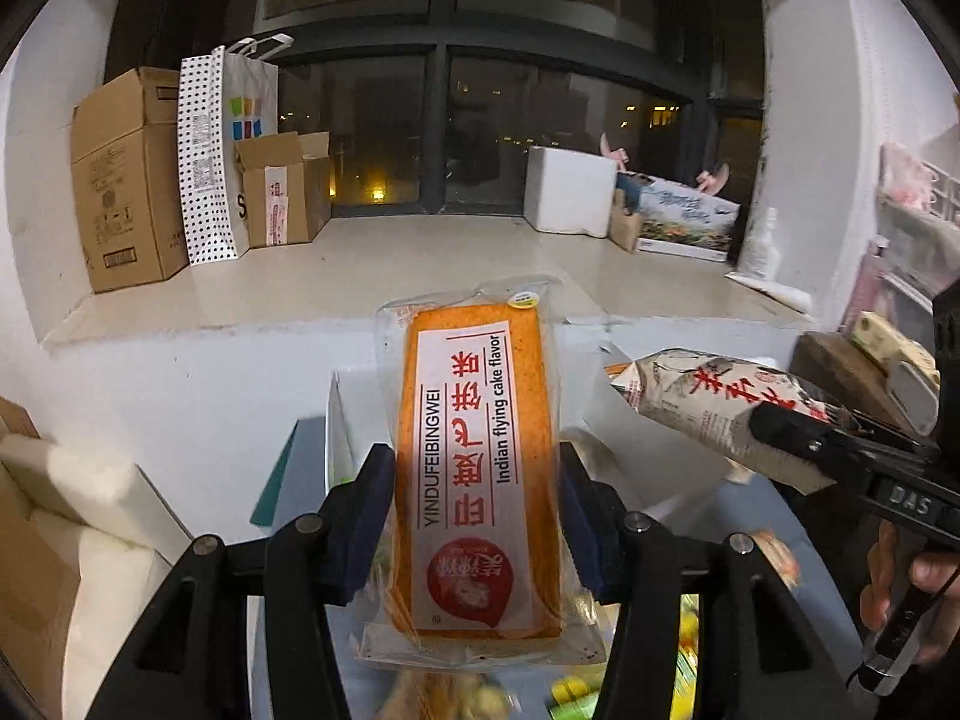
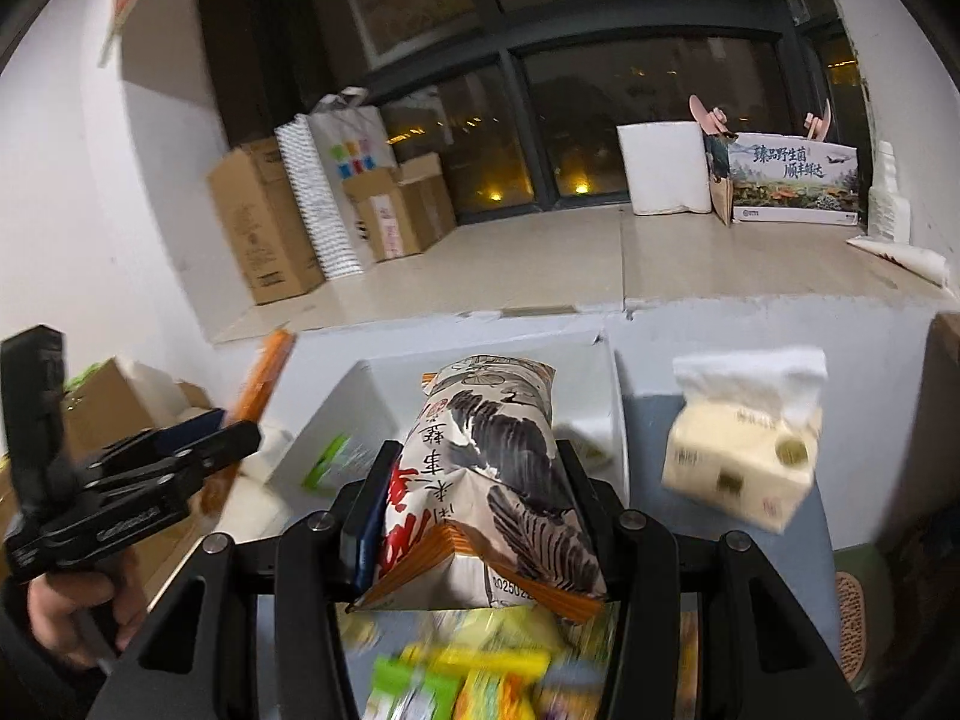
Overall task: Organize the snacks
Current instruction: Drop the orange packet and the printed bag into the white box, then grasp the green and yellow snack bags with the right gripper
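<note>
My left gripper [image 1: 477, 495] is shut on an orange cake packet [image 1: 474, 462] labelled "Indian flying cake flavor", held up above the table. My right gripper [image 2: 474, 492] is shut on a white snack bag with black ink drawing [image 2: 486, 480]. That bag [image 1: 714, 402] and the right gripper also show at the right of the left wrist view. The left gripper [image 2: 204, 432] shows at the left of the right wrist view with the orange packet [image 2: 264, 378] edge-on. Blurred yellow and green snack packets [image 2: 474, 672] lie below both grippers. A white bin [image 2: 594, 372] sits beyond.
A tissue pack [image 2: 744, 456] stands to the right on the table. The window ledge [image 1: 420, 264] behind holds cardboard boxes [image 1: 120, 180], paper bags [image 1: 234, 138], a white foam box [image 1: 567, 189] and a printed carton [image 2: 792, 177]. Boxes [image 1: 54, 540] stand at the left.
</note>
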`<state>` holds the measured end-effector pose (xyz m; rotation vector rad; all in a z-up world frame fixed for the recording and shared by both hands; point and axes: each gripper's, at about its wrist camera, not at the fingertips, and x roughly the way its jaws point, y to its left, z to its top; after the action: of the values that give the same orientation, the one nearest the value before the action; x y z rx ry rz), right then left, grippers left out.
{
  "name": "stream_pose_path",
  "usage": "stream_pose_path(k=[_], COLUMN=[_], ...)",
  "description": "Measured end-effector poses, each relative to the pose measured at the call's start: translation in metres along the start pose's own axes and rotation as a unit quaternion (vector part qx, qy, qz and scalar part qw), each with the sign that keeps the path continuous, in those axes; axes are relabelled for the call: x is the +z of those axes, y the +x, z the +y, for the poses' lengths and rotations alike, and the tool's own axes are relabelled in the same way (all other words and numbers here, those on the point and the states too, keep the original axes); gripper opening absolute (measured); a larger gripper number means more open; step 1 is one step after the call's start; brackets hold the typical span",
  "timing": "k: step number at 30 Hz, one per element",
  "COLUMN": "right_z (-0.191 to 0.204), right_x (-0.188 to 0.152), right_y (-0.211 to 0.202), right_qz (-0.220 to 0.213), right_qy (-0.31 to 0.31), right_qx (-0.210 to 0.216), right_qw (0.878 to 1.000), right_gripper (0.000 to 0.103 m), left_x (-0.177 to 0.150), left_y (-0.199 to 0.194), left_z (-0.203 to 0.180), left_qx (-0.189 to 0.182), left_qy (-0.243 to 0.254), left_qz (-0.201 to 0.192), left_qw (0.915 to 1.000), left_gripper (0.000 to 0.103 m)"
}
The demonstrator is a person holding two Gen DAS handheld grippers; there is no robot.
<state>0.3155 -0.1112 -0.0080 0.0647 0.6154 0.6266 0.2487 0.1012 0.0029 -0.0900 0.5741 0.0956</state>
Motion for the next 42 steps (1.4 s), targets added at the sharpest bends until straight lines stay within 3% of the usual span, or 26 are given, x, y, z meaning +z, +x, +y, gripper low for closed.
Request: stream_pose_path(k=[2,3,4,5,6,15,24,31,34,38,42], right_z=[-0.005,-0.007,-0.009,-0.012,-0.014,-0.016,0.001,0.009,0.005,0.005,0.014], right_x=[0.014,0.019,0.023,0.028,0.031,0.024,-0.021,-0.1,-0.139,-0.168,-0.171], right_y=[0.022,0.031,0.037,0.047,0.052,0.033,-0.041,-0.065,-0.064,-0.05,-0.024], right_qz=[0.003,0.004,0.004,0.002,0.0,-0.013,-0.039,0.013,0.05,0.085,0.11], right_qy=[-0.004,-0.008,-0.011,-0.01,-0.007,-0.007,-0.03,-0.034,-0.009,-0.018,-0.055], right_qx=[-0.014,-0.017,-0.021,-0.028,-0.028,-0.009,0.032,0.034,0.044,0.034,0.038], right_qw=[1.0,1.0,1.0,1.0,1.0,1.0,0.998,0.999,0.998,0.996,0.992], right_gripper=[0.056,0.06,0.065,0.087,0.103,0.103,0.103,0.103,0.103,0.103,0.103], left_x=[0.01,0.013,0.017,0.017,0.018,-0.002,-0.041,-0.113,-0.148,-0.184,-0.201], left_y=[0.018,0.028,0.039,0.048,0.058,0.054,-0.018,-0.072,-0.079,-0.077,-0.077], left_z=[0.002,0.003,0.005,0.005,0.005,0.006,0.009,-0.01,-0.015,-0.018,-0.018], left_qx=[0.014,0.022,0.023,0.019,0.028,0.003,-0.018,-0.061,-0.058,-0.065,-0.079], left_qy=[0.004,0.002,0.001,0.001,0.004,0.002,0.002,0.016,0.011,-0.009,-0.027], left_qz=[0.004,0.008,0.017,0.025,0.038,0.069,0.05,0.068,0.09,0.121,0.133], left_qw=[0.9999,0.9997,0.9996,0.9995,0.9989,0.9976,0.9986,0.9957,0.9942,0.9904,0.9876], left_gripper=[0.06,0.068,0.084,0.092,0.103,0.103,0.103,0.103,0.103,0.103,0.103])
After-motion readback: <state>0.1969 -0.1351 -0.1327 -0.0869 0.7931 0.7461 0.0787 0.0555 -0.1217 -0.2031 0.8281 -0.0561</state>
